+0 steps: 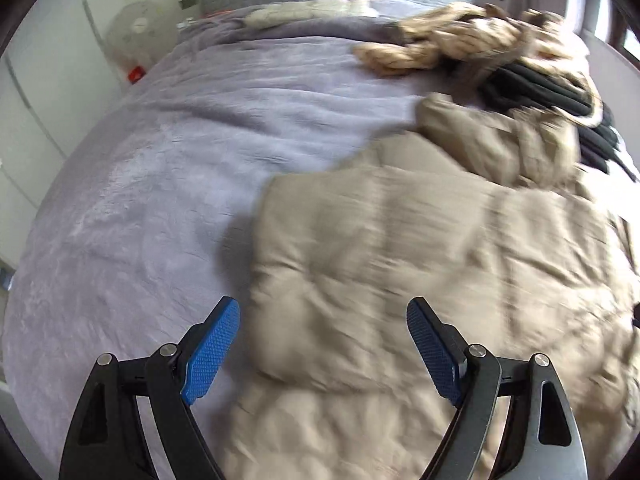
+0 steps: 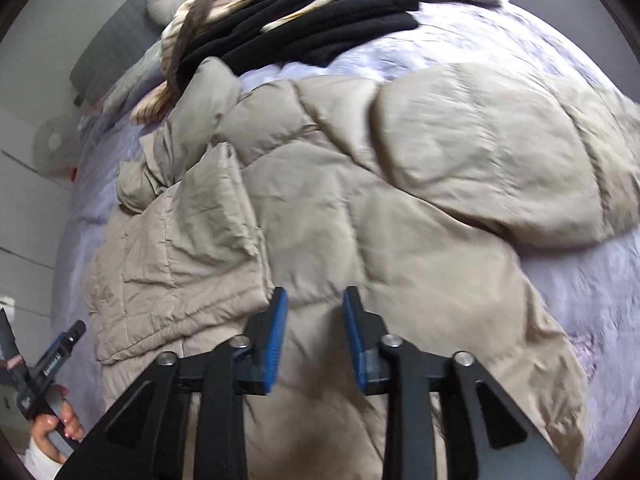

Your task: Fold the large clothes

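Puffy beige quilted jacket point(image 2: 360, 208) lay spread on the lavender plush bedspread point(image 1: 140, 200), one sleeve folded across its body. Left gripper point(image 1: 323, 346) — jaws wide apart, empty — hung over the jacket's edge. Right gripper point(image 2: 316, 334) stood parted, holding nothing, above the hem. Folded black garments point(image 2: 340, 16) lay beyond.

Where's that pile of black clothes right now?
The black clothes lie at the far end of the bed, beyond the beige puffer coat, with a striped tan garment draped over their left side.
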{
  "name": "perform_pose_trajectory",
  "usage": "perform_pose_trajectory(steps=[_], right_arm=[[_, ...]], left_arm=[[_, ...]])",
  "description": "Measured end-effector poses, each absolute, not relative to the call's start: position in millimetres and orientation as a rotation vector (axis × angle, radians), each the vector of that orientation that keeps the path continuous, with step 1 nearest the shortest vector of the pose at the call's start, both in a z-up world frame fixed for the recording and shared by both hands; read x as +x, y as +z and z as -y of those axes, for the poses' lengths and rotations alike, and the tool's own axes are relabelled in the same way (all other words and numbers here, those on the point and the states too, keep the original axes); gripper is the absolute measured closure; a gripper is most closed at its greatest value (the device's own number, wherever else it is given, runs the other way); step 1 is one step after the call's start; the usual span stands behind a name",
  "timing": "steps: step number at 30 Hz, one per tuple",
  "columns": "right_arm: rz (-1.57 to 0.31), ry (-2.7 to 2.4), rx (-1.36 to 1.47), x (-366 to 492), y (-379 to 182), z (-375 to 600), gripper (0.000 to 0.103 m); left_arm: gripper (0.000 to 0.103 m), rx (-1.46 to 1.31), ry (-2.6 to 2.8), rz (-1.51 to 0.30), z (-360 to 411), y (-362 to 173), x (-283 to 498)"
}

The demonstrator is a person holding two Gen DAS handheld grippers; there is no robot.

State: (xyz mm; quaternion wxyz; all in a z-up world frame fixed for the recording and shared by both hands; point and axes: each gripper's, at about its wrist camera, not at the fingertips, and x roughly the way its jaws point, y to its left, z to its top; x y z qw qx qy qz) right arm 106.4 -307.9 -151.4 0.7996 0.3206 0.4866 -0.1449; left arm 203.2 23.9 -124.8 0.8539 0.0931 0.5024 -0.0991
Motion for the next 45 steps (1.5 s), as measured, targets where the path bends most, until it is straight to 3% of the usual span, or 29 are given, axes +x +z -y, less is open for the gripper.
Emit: perform_pose_trajectory(steps=[7, 11, 12, 13, 15, 17, 21, 22, 45], right_arm=[[-1.035, -0.315, 0.827, 52.3, -151.2, 335.2, 0.046], [-0.995, -0.341, 0.895, 21.2, -151.6, 359.2, 0.024], [-0.980, -0.349, 0.917, 13.9, -151.9, 365.8, 0.023], [-0.962, -0.362, 0.948, 5.5, -153.4, 375.3, 0.023], [-0.936, -0.384, 0.991, -7.7, -155.3, 389.9, 0.022], [-0.907, -0.415, 1.030, -19.3, -158.5, 406.5, 0.014], [-0.843, -0.466, 1.070, -40.8, -160.4, 435.5, 0.011], [-0.821, -0.477, 1.084, -45.6, -161.7, 444.0, 0.001], [-0.392, -0.539, 1.541, -65.7, -201.6, 621.2, 0.000]], left_arm=[[0.016, 0.203, -0.385, -1.146, 52.7, -125.2, 153.5], [0.016, 0.218, -0.461, -1.155, 91.6, -125.8, 130.0], [0.014, 0.224, -0.471, -1.152, 100.9, -125.3, 124.0], [0.000, 0.229, -0.476, -1.153, 109.0, -124.5, 118.9], [0.000, 0.237, -0.487, -1.145, 124.3, -123.4, 108.4], [0.000, 0.261, -0.501, -1.152, 137.0, -123.6, 102.0], [0.000, 0.290, -0.518, -1.175, 158.1, -126.5, 94.5], [0.000, 0.295, -0.517, -1.184, 163.5, -127.5, 92.6], [0.000, 0.308, -0.556, -1.213, 224.4, -135.1, 83.6]])
